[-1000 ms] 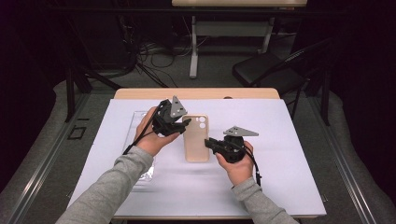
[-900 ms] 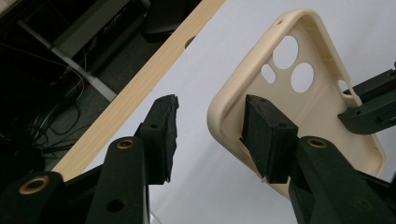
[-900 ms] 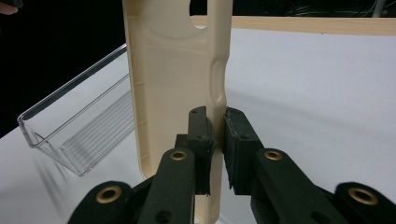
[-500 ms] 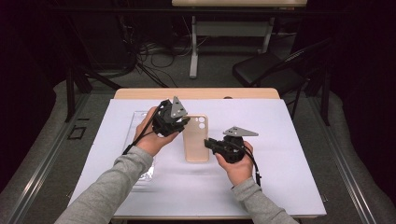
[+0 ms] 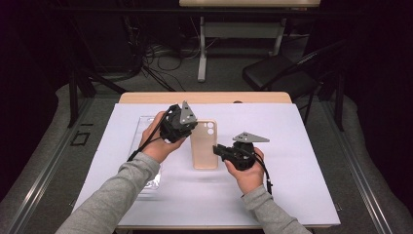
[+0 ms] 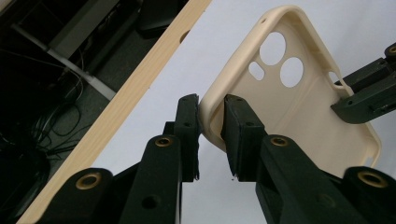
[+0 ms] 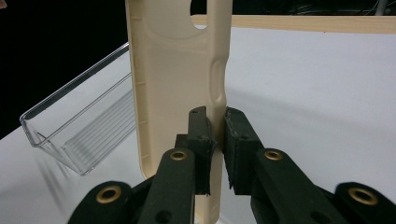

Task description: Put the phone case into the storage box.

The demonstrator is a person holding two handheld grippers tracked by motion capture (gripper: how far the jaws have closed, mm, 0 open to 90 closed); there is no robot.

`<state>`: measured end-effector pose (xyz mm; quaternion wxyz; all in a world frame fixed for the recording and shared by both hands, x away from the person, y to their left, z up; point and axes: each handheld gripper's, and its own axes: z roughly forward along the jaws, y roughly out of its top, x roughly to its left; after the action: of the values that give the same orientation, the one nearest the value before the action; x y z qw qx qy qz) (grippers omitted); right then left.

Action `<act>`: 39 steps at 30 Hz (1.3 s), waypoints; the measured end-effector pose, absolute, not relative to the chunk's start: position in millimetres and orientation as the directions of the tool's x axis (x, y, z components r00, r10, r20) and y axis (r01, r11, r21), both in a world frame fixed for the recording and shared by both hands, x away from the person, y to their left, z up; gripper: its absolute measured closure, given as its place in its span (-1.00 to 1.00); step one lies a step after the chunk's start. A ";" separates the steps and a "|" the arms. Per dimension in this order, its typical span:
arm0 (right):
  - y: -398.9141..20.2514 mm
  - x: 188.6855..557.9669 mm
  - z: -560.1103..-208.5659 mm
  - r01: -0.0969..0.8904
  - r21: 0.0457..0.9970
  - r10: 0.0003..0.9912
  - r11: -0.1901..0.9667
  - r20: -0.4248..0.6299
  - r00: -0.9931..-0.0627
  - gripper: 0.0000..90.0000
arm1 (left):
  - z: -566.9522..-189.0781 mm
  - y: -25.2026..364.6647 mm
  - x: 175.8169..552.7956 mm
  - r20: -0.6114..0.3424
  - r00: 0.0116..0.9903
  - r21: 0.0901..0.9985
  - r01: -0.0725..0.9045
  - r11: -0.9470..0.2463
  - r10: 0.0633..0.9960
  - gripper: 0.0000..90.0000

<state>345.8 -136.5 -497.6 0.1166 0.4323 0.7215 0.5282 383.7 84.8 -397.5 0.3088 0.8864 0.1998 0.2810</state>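
Covering most of the wooden tabletop [image 5: 204,97], a white sheet [image 5: 302,161] carries everything in hand. On its left part lies a clear plastic tray [image 5: 146,146], hard to make out in the high view because the person's left forearm crosses it; the right gripper view shows its ribbed floor and thin walls [image 7: 79,135] far better, though the frame edge and the case cut it off.

Between the two hands sits the cream phone case [image 5: 203,145], lengthwise, camera holes at the far end. From above it is unclear whether it rests on the sheet or is lifted. The left gripper view looks into its hollow inner side [image 6: 303,107], with two round holes and one small oblong hole, and its lower end runs behind the jaws. The right gripper view sees it edge-on, top cut off by the frame.

The left tool [image 5: 187,127] has just been closing, and its jaws now pinch the case's side wall near a corner, one pad outside, one inside [image 6: 210,133]. The right tool [image 5: 217,150] is clamped on the opposite long edge, pads pressing the wall from both sides [image 7: 217,140]. In the left gripper view the right tool's dark jaw tips [image 6: 369,93] enter at the right edge, partly cropped.
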 end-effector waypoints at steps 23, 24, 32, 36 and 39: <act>-135.1 344.9 -497.4 0.500 0.863 0.742 0.075 0.287 -0.606 0.82 | -395.8 85.2 381.5 0.365 0.751 0.657 0.211 -0.724 0.550 0.77; -135.1 345.0 -497.5 0.498 0.864 0.743 0.072 0.287 -0.605 0.82 | -395.7 85.1 381.5 0.365 0.750 0.658 0.211 -0.723 0.551 0.77; -135.6 345.2 -497.4 0.502 0.862 0.743 0.073 0.289 -0.604 0.82 | -394.9 84.1 381.0 0.354 0.745 0.658 0.231 -0.716 0.565 0.77; -135.4 345.5 -497.7 0.502 0.862 0.739 0.068 0.295 -0.606 0.82 | -394.2 83.6 380.5 0.358 0.745 0.653 0.232 -0.721 0.563 0.77; -135.4 345.5 -497.7 0.502 0.862 0.739 0.067 0.295 -0.606 0.82 | -394.0 83.5 380.2 0.355 0.744 0.654 0.236 -0.719 0.567 0.77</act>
<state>345.5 -135.4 -497.7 0.1119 0.4297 0.7219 0.5308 380.2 83.5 -394.0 0.2988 0.8846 0.2267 0.2770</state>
